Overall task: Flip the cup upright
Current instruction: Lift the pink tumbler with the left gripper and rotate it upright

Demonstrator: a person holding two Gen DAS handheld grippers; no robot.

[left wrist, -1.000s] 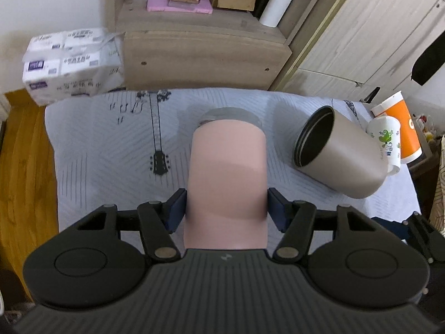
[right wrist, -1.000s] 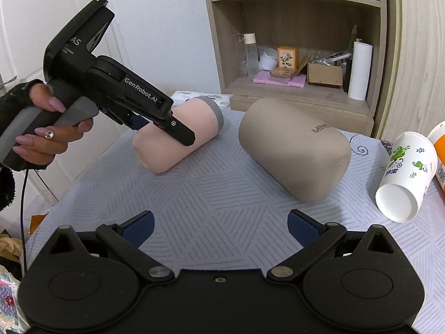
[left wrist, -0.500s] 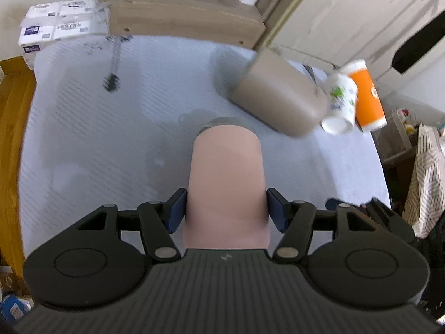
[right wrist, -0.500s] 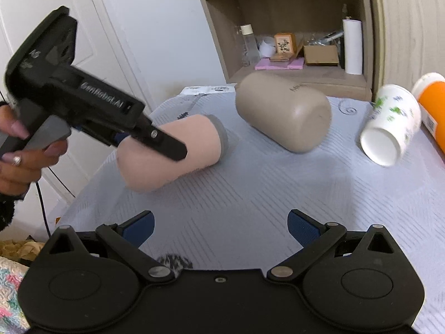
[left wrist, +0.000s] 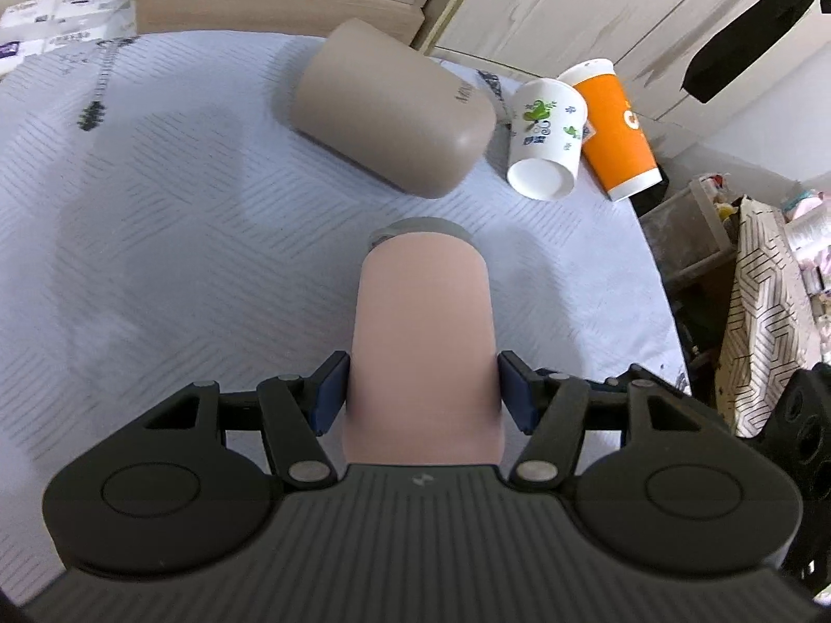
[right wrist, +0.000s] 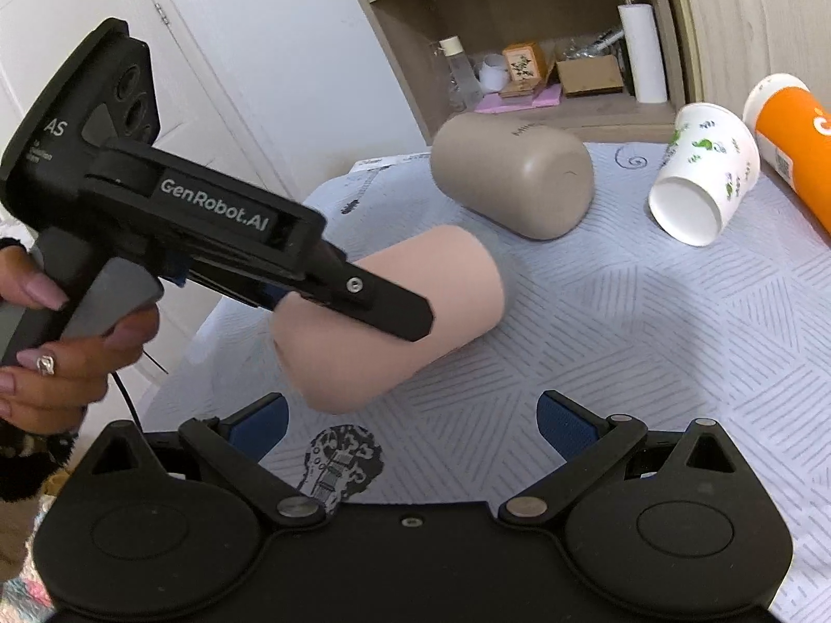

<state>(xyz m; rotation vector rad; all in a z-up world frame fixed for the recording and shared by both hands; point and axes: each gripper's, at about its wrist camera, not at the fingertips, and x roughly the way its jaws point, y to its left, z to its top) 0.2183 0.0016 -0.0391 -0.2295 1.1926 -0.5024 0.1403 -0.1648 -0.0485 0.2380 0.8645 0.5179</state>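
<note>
My left gripper [left wrist: 421, 395] is shut on a pink cup [left wrist: 423, 342] with a grey rim, gripping its base end. The cup is lifted off the cloth and tilted, its rim end pointing away and down toward the table. In the right wrist view the pink cup [right wrist: 415, 322] hangs in the air, held by the left gripper [right wrist: 363, 301]. My right gripper [right wrist: 410, 423] is open and empty, low over the near edge of the table. A beige cup [left wrist: 389, 109] lies on its side further back; it also shows in the right wrist view [right wrist: 514, 176].
A white paper cup [left wrist: 545, 140] and an orange paper cup [left wrist: 613, 130] lie on their sides at the table's right edge. The pale patterned tablecloth [left wrist: 156, 239] covers the table. A wooden shelf unit [right wrist: 545, 41] stands behind it. Tissue packs [left wrist: 62, 15] sit at far left.
My left gripper has lifted the pink cup off the cloth and swung it to the right and nearer, tilting it. The right gripper stays open.
</note>
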